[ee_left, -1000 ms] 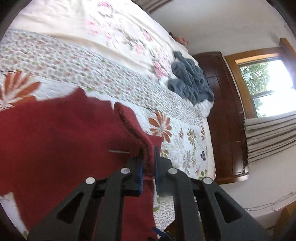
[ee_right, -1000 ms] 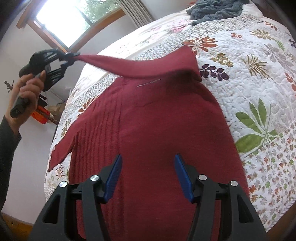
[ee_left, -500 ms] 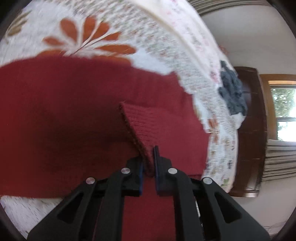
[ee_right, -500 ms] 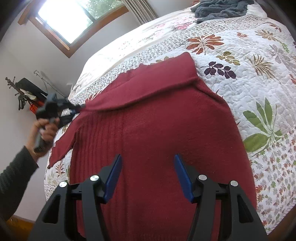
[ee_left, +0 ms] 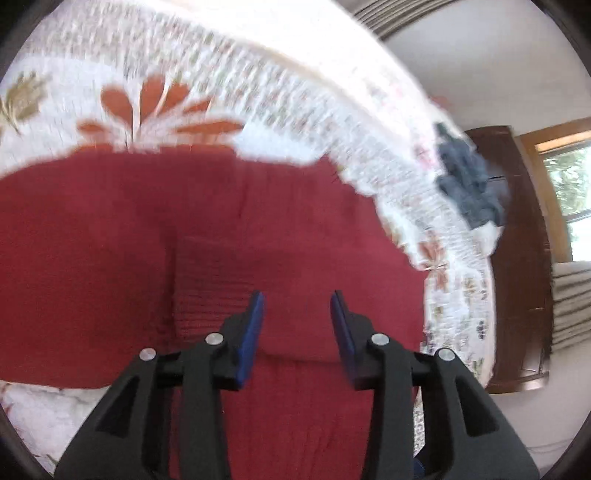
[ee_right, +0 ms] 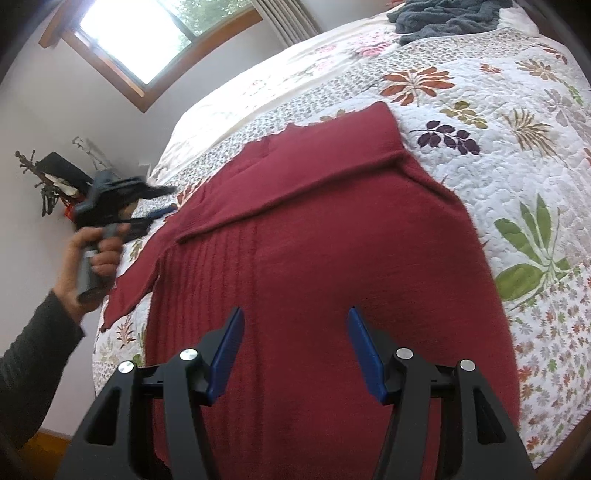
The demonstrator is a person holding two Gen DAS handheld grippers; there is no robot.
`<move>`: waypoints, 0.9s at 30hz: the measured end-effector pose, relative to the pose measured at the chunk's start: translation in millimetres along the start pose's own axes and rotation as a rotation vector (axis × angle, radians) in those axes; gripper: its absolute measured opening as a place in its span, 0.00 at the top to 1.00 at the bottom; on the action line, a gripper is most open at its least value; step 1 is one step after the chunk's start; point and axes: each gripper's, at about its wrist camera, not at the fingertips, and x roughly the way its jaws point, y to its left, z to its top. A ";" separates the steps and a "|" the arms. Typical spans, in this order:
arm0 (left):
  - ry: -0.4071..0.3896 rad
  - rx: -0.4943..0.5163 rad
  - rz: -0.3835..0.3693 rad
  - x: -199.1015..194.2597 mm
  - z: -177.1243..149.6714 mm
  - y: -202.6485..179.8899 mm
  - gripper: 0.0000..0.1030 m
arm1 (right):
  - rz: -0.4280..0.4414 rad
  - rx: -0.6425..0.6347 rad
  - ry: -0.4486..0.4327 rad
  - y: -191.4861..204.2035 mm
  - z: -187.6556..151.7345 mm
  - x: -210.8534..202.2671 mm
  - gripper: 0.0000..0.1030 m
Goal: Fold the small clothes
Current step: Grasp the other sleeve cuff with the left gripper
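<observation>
A dark red knitted sweater [ee_right: 325, 251] lies spread on the flowered quilt [ee_right: 517, 155]. One sleeve [ee_right: 295, 177] is folded across its chest; the other sleeve [ee_right: 136, 280] sticks out to the left. In the left wrist view the sweater [ee_left: 110, 240] fills the middle, with the ribbed sleeve cuff [ee_left: 210, 295] lying just ahead of my left gripper [ee_left: 297, 306], which is open and empty. The right wrist view also shows that left gripper [ee_right: 162, 201], held by a hand beside the sweater's left edge. My right gripper [ee_right: 295, 326] hovers open over the sweater's lower body.
A grey-blue garment [ee_right: 447, 18] lies crumpled near the head of the bed, also visible as a grey-blue heap [ee_left: 469, 192]. A dark wooden headboard [ee_left: 517, 258] and a window [ee_right: 147, 40] stand beyond. The quilt is bare to the right of the sweater.
My left gripper carried the sleeve down across the sweater, then opened and let it go; it is drawing back to the left. The right gripper stayed open over the lower body.
</observation>
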 end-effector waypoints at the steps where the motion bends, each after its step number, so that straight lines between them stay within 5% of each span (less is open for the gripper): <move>1: 0.033 -0.024 0.064 16.5 0.7 10.8 0.66 | 0.001 -0.005 0.000 2.6 -0.5 -1.0 0.43; 6: 0.043 -0.085 0.092 21.5 -2.3 41.0 0.82 | -0.012 -0.015 0.002 1.9 -2.1 -11.9 0.43; 8: 0.010 -0.098 0.099 -0.3 -5.4 47.3 0.76 | -0.022 -0.016 0.003 -0.2 -2.5 -15.8 0.43; 10: -0.055 -0.110 0.104 -30.1 -9.4 56.1 0.44 | -0.021 -0.015 0.002 0.3 -2.8 -20.8 0.43; 16: -0.263 -0.244 0.006 -151.2 -38.0 129.7 0.21 | 0.001 -0.055 0.009 22.8 -14.9 -29.9 0.39; 22: -0.464 -0.534 0.001 -252.4 -92.4 261.3 0.20 | 0.032 -0.112 0.032 57.5 -27.4 -26.2 0.39; 27: -0.521 -0.662 0.025 -283.3 -109.7 323.7 0.22 | 0.037 -0.151 0.056 82.5 -30.9 -16.7 0.39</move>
